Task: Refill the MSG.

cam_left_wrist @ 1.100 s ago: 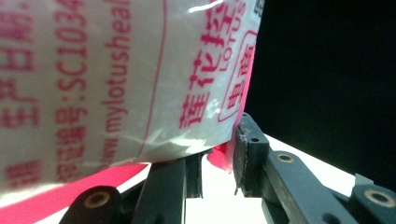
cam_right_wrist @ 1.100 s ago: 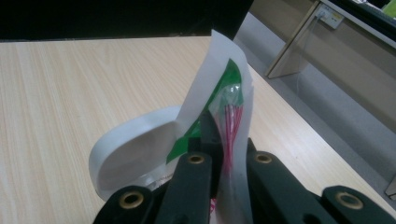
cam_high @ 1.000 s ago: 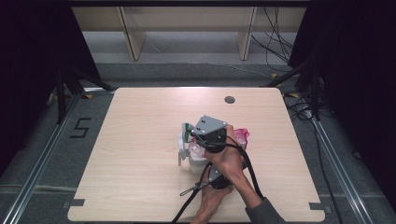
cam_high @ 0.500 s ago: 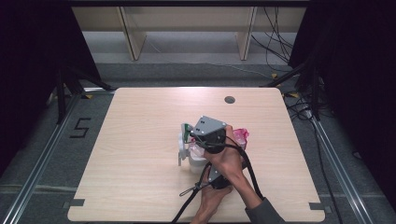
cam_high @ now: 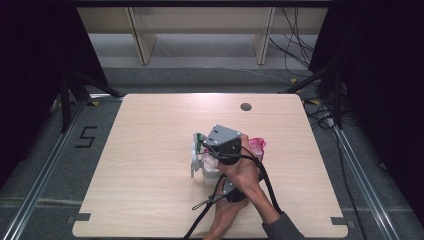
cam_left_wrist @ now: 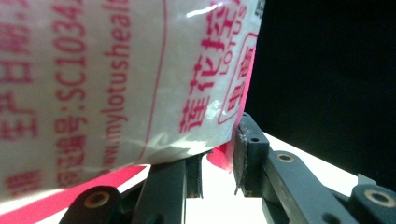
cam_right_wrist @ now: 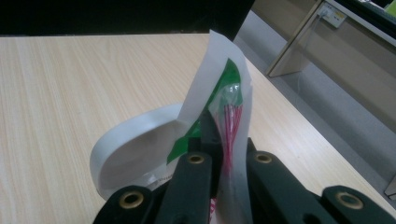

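From the high view, a light wooden table (cam_high: 150,150) stood with a small dark hole (cam_high: 245,106) near its far edge. Near the middle of the table, a person's hands were close together. The right gripper (cam_high: 212,145), with its grey plate on top, sat over a white and pink plastic bag (cam_high: 256,146). The left gripper (cam_high: 235,189) was low down, under the right hand (cam_high: 243,170), and its jaws were hidden here.

In the left gripper view, the left gripper (cam_left_wrist: 219,163) had its jaws a little way apart. The pink edge of the bag (cam_left_wrist: 116,88), white with red writing, sat between them, touching the jaw on the right.

In the right gripper view, the right gripper (cam_right_wrist: 224,163) was squeezed tight on a thin fold of the bag (cam_right_wrist: 224,88). The fold stood up from the jaws, white with green and red marks. A white round piece (cam_right_wrist: 126,144) lay on the table just behind it.
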A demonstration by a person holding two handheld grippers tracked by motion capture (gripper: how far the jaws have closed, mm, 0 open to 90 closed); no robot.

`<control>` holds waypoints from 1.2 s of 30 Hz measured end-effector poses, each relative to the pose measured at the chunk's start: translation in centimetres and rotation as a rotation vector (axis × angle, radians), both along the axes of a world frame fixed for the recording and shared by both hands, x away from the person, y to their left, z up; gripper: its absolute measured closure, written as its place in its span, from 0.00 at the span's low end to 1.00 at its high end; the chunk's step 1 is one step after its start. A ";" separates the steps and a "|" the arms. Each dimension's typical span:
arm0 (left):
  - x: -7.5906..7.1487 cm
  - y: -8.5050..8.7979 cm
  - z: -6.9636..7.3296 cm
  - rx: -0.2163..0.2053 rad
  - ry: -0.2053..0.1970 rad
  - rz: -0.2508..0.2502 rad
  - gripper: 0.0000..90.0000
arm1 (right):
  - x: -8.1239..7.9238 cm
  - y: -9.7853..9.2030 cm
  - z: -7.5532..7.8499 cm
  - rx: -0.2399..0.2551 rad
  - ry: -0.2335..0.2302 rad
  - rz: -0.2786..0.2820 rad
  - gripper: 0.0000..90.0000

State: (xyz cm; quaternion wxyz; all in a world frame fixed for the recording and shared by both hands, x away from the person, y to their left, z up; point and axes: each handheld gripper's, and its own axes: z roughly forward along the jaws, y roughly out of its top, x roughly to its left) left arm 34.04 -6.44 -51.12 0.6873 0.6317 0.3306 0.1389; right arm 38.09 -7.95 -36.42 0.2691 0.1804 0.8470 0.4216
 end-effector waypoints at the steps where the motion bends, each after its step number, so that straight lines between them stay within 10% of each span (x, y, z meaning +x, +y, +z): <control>1: 0.1 -0.2 0.0 -0.032 -0.004 -0.010 0.83 | 0.0 -0.1 0.1 0.004 -0.009 0.003 1.00; 7: 0.1 -0.3 0.0 -0.054 0.009 -0.026 0.83 | 0.1 -0.1 0.0 -0.001 -0.001 -0.002 1.00; 8: 0.2 0.2 0.1 0.025 -0.008 -0.035 0.83 | 0.0 0.0 0.0 -0.003 0.000 -0.002 1.00; 11: 0.1 -0.3 0.1 -0.049 0.005 -0.020 0.83 | -0.1 0.0 0.2 -0.004 -0.013 0.006 1.00; 21: 0.1 -0.3 0.0 -0.044 0.005 -0.023 0.83 | -0.1 0.0 0.0 0.003 0.009 -0.006 1.00; 23: 0.1 0.3 0.1 0.040 0.003 -0.024 0.83 | 0.1 -0.1 0.0 -0.001 -0.001 -0.002 1.00; 24: 0.1 -0.2 0.1 -0.040 0.001 -0.018 0.83 | 0.1 -0.2 0.1 0.007 -0.003 0.004 1.00; 29: 0.1 -0.4 0.0 -0.051 0.004 -0.023 0.83 | 0.1 -0.1 0.0 -0.002 -0.001 -0.003 1.00; 32: 0.2 0.1 0.1 0.014 -0.015 -0.027 0.83 | -0.1 -0.1 0.2 0.003 -0.006 0.006 1.00; 35: 0.1 -0.3 0.0 -0.044 0.004 -0.018 0.83 | 0.1 0.0 0.0 -0.002 0.004 0.003 1.00; 36: 0.2 0.3 0.0 0.041 -0.009 -0.030 0.83 | 0.1 0.0 0.0 -0.001 0.002 0.004 1.00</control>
